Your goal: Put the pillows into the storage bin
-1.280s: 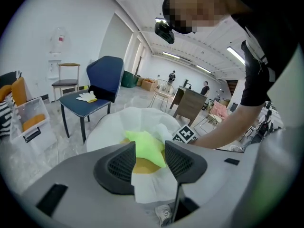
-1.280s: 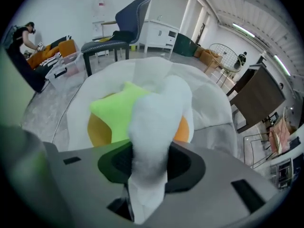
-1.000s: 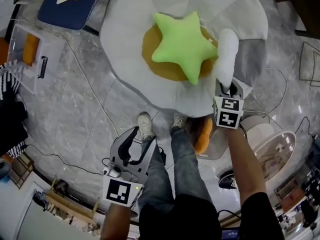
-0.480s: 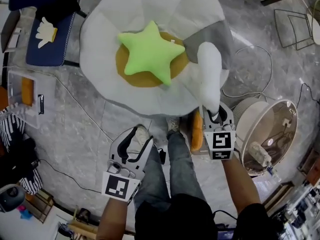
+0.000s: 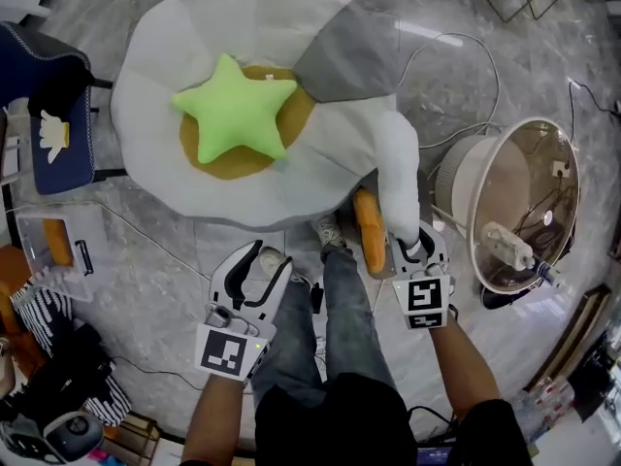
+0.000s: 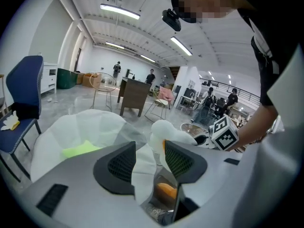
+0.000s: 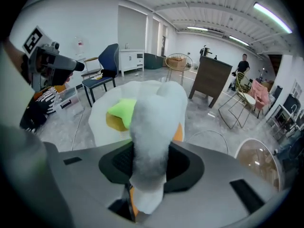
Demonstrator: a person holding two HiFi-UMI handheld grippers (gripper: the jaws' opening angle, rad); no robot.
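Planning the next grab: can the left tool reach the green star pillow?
Probably yes: the left tool is open and empty, and the star pillow lies uncovered atop the egg pillow ahead.

Probably an open workshop hall: strip lights [image 6: 119,11], grey stone floor [image 5: 165,260], scattered chairs [image 7: 102,68].

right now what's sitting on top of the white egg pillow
A green star pillow lies on the egg pillow, over its orange yolk. The star covers the yolk's middle, so that part can't be seen.
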